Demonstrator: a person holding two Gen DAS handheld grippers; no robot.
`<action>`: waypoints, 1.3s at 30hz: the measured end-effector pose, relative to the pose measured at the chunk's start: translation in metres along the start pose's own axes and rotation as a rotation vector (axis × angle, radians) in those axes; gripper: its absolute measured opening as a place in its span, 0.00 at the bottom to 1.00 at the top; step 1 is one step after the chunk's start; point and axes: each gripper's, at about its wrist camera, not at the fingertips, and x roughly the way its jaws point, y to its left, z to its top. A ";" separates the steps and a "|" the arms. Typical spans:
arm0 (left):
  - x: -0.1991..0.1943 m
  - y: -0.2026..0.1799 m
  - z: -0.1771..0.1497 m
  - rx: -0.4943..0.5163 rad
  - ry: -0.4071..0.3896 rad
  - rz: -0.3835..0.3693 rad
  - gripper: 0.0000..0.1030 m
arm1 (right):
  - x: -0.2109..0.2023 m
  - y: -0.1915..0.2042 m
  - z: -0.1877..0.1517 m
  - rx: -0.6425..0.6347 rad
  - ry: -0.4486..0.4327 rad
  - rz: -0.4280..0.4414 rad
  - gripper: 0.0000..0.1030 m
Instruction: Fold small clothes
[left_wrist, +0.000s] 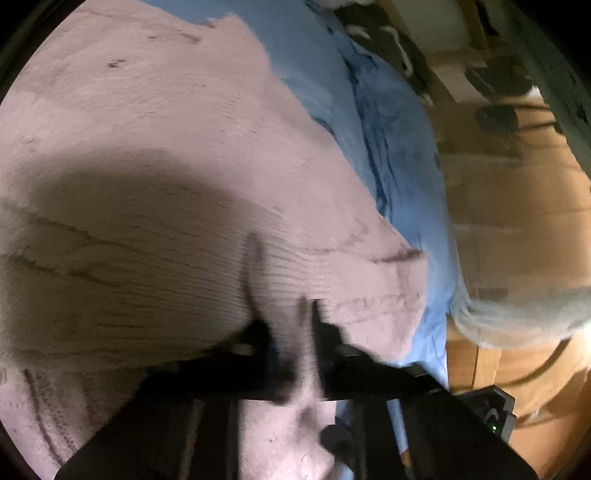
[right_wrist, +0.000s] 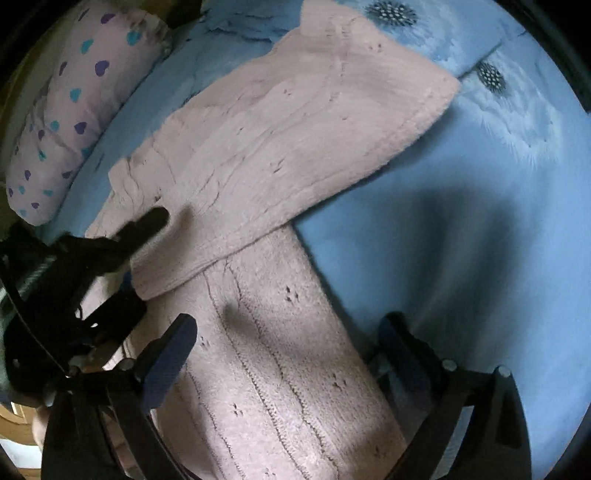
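The pink knitted garment lay on the blue bedsheet, one part folded across a long strip that ran toward the right claw. That claw stood wide open, its fingers either side of the strip, holding nothing. The left claw was closed, with a pinch of the knit seemingly caught between its tips, though blur made that hard to confirm. If it pulled sideways from there, the loose fold could likely drag open or skew, since the soft knit stretches and clings. A heart-patterned pillow lay beside the garment. Beyond the bed edge was a wooden floor with dark clutter, too blurred to name.
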 end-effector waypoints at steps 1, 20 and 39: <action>-0.002 0.002 0.000 0.000 -0.004 0.003 0.00 | 0.000 -0.003 -0.001 0.015 0.004 0.008 0.94; -0.179 -0.026 0.005 0.261 -0.311 -0.043 0.00 | -0.037 0.014 0.033 -0.031 -0.311 -0.077 0.94; -0.203 0.106 0.032 0.098 -0.300 0.304 0.00 | 0.014 0.039 0.046 0.001 -0.309 -0.050 0.93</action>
